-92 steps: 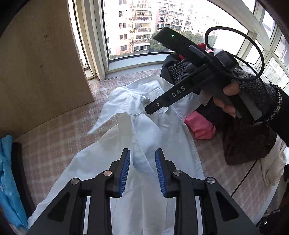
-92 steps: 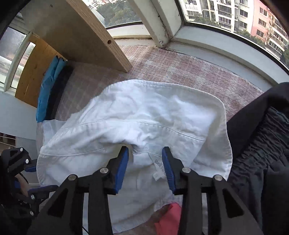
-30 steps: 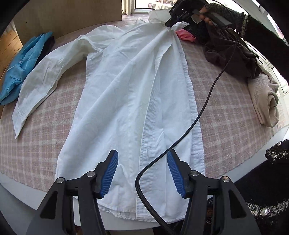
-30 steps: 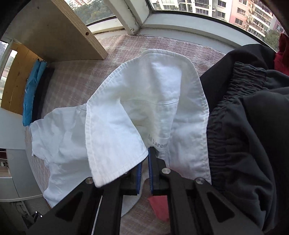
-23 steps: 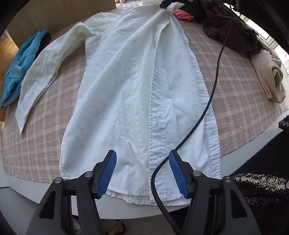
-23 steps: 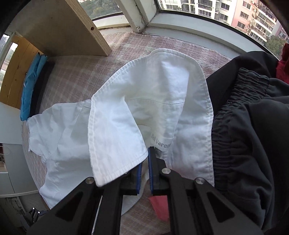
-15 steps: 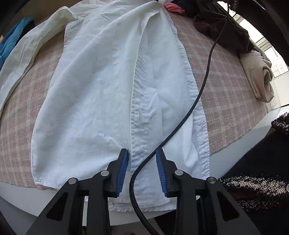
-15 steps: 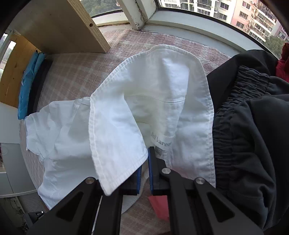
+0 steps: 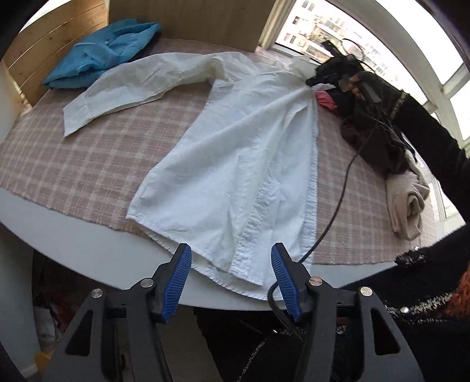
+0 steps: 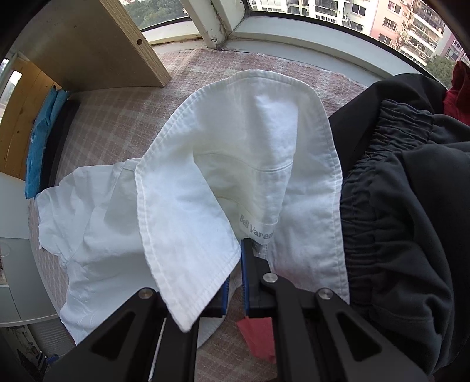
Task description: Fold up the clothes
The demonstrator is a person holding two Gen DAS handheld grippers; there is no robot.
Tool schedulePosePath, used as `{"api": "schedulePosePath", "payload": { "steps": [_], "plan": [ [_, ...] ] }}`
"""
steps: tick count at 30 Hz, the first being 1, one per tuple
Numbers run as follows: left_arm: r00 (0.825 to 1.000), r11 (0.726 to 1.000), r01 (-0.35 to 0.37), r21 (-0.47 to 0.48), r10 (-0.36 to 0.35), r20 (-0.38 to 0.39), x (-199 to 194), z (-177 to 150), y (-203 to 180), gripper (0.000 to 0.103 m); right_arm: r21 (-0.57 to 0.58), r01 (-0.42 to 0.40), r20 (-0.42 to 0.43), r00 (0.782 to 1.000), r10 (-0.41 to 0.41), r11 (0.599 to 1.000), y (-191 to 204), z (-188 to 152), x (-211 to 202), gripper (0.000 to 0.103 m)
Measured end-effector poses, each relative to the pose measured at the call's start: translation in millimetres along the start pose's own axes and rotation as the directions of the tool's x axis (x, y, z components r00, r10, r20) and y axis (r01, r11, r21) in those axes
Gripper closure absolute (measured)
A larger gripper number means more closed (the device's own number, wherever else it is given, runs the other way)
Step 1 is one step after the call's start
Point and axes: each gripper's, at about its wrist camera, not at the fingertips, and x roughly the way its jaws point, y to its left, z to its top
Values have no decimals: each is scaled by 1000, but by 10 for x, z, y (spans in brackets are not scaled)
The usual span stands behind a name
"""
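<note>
A white button-up shirt lies stretched out on the pink checked tablecloth, its hem hanging over the near table edge and one sleeve spread to the left. My left gripper stands open just below the hem, past the table edge, holding nothing. At the far end, my right gripper is shut on the shirt's collar. In the right wrist view the collar rises in front of the right gripper, its blue pads pressed together on the cloth near the label.
A blue garment lies far left by a wooden board. Dark clothes, a pink item and a beige rolled garment sit at the right. A black cable crosses the cloth. Black trousers fill the right wrist view's right side.
My left gripper has drawn back from over the shirt to beyond its hem and the table edge, and its jaws have widened. The right gripper has stayed shut on the collar.
</note>
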Motion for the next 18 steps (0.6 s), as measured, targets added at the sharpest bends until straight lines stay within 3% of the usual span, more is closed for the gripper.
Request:
{"api": "schedulePosePath", "payload": {
  "steps": [1, 3, 6, 8, 10, 14, 18],
  "plan": [
    [1000, 996, -18, -90, 19, 4, 78, -38, 63, 65, -2, 5, 1, 1000, -5, 1000, -2, -14, -17, 96],
    [994, 960, 107, -260, -100, 40, 138, -121, 277, 65, -7, 15, 3, 1000, -15, 1000, -2, -38, -47, 96],
    [989, 924, 145, -355, -136, 50, 171, -230, 352, 60, -17, 30, 3, 1000, -30, 999, 15, -46, -72, 96],
    [986, 927, 165, -336, -157, 51, 157, -256, 304, 60, -22, 39, 4, 999, -39, 999, 21, -45, -83, 96],
    [990, 949, 143, -281, -135, 48, 109, -271, 219, 60, -20, 42, 5, 999, -42, 999, 43, -37, -61, 96],
    [999, 981, -46, -190, 46, -4, 165, -288, 119, 60, -22, 47, 7, 999, -46, 999, 80, -60, -45, 96],
    [997, 995, -74, -70, 71, -36, 399, -277, -91, 60, -22, 48, 7, 999, -48, 999, 103, -81, -33, 96]
  ]
}}
